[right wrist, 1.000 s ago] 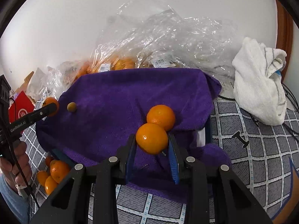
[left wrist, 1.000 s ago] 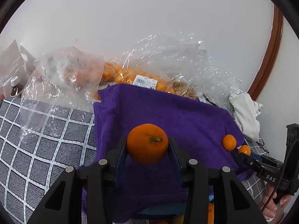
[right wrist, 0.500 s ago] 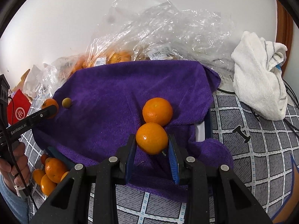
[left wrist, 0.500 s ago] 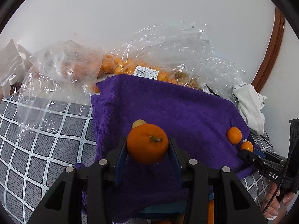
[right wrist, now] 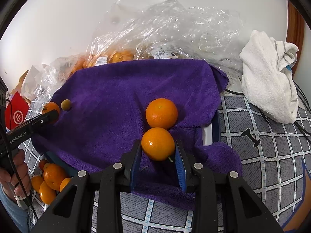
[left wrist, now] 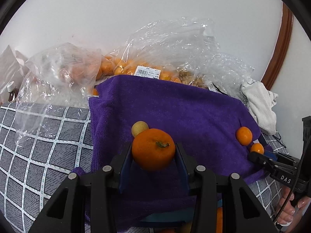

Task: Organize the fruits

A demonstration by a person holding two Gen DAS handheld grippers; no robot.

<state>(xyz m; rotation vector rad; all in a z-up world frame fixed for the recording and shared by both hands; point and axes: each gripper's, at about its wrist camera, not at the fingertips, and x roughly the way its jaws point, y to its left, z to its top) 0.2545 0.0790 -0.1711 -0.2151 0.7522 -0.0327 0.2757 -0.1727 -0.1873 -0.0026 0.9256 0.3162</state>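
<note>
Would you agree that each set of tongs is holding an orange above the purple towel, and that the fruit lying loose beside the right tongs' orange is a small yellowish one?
Not quite. The right wrist view shows the loose fruit beside the right tongs' orange is another orange of similar size. The small yellowish fruit lies by the left tongs' orange. Both do hold oranges above the purple towel.

Both grippers' jaws clamped, level.
</note>
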